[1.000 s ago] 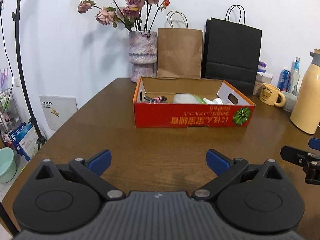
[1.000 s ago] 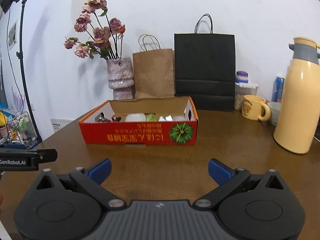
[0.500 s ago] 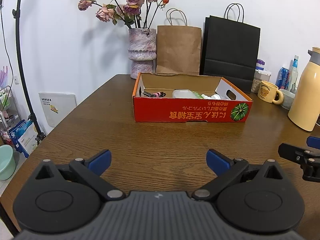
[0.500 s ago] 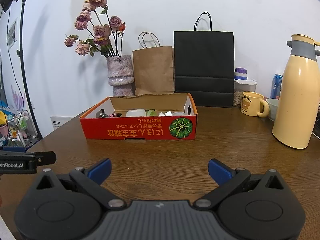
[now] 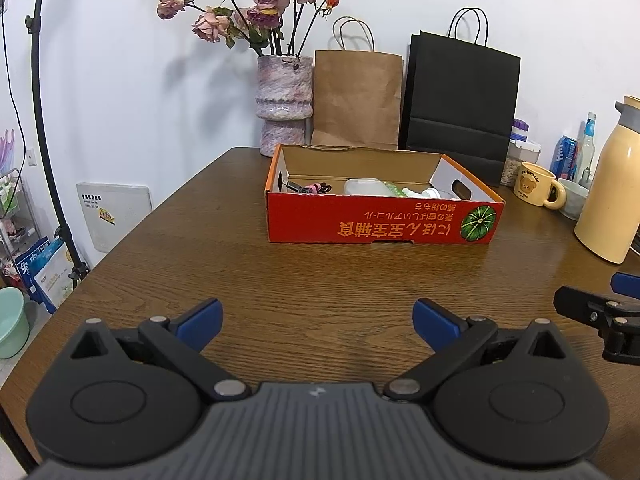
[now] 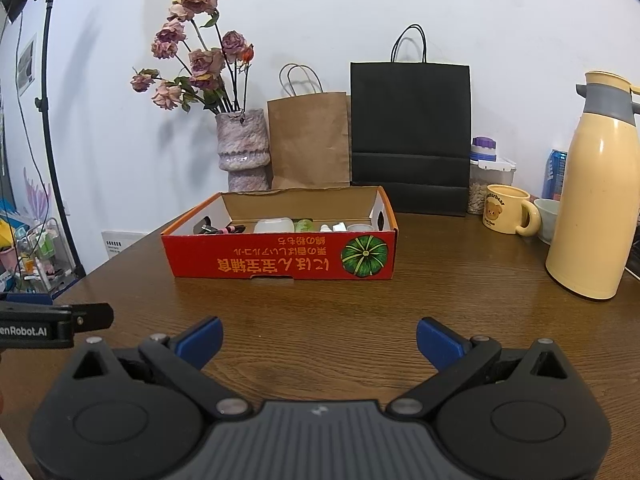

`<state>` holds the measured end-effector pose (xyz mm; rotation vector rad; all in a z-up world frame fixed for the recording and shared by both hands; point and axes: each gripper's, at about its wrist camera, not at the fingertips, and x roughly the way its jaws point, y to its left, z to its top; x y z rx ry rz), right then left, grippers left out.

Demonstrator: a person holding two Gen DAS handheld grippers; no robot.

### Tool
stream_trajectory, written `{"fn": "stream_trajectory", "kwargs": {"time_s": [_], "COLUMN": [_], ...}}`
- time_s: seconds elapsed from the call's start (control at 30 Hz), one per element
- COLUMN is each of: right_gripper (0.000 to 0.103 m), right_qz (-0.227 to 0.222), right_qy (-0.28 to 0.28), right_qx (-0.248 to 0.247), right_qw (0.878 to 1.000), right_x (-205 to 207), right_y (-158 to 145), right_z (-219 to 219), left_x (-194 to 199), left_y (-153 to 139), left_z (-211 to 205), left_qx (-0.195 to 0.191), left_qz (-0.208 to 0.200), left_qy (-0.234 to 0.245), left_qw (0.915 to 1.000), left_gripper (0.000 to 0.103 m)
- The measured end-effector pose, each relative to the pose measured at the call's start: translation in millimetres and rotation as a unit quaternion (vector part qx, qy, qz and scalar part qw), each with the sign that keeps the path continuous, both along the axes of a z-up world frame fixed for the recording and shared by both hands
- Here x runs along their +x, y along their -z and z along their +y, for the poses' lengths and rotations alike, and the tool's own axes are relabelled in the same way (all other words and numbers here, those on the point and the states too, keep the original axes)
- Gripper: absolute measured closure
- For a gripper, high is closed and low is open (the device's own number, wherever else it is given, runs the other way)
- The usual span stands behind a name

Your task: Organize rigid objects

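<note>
**Red box full, both grippers empty**

Cardboard, red outside and plain brown inside: from the left wrist view, the box (image 5: 380, 216) sits mid-table (image 5: 200, 248), well ahead of the left gripper (image 5: 316, 318), whose blue pads are spread wide with nothing between them. Inside the box I make out a dark clip-like thing with pink (image 5: 310, 188), a clear lidded tub (image 5: 366, 187), and small white bottles (image 5: 420, 192); an exact count is beyond me, as the front wall hides most of them. Behind stand one vase (image 5: 284, 106), one brown bag (image 5: 358, 100), one black bag (image 5: 460, 104). To the right are one mug (image 5: 538, 188) and one flask (image 5: 612, 184).

From the right wrist view, the right gripper (image 6: 318, 344) is likewise spread and empty, held back from the box (image 6: 280, 256). The tub (image 6: 274, 225) and a green-capped piece (image 6: 304, 224) show just over the rim.

These look like light, hard plastics, likely slippery on their rounded sides. I would take the tub across its short width and bottles at the body, not the cap. The box itself is stiff but thin-walled; pinch a side wall near a corner.
</note>
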<state>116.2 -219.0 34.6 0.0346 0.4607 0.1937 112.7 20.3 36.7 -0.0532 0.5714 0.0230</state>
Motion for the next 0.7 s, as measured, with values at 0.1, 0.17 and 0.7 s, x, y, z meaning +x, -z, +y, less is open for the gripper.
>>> {"fn": "stream_trajectory", "kwargs": {"time_s": [0.1, 0.17, 0.7], "right_gripper": [0.0, 0.0, 0.0], "right_qz": [0.0, 0.0, 0.002], "right_qy": [0.0, 0.0, -0.001], "right_qx": [-0.001, -0.001, -0.002], "right_qw": [1.0, 1.0, 1.0], "right_x": [-0.7, -0.7, -0.7], "right_y": [0.0, -0.1, 0.5], "right_z": [1.1, 2.2, 4.2], "left_x": [-0.1, 0.0, -1.1], "left_y": [0.2, 0.4, 2.3], "left_z": [-0.2, 0.0, -0.9], "left_qx": [0.0, 0.0, -0.002], "left_qz": [0.0, 0.0, 0.001], "left_qy": [0.0, 0.0, 0.01], "left_qw": [1.0, 1.0, 0.9999], "left_gripper": [0.0, 0.0, 0.0]}}
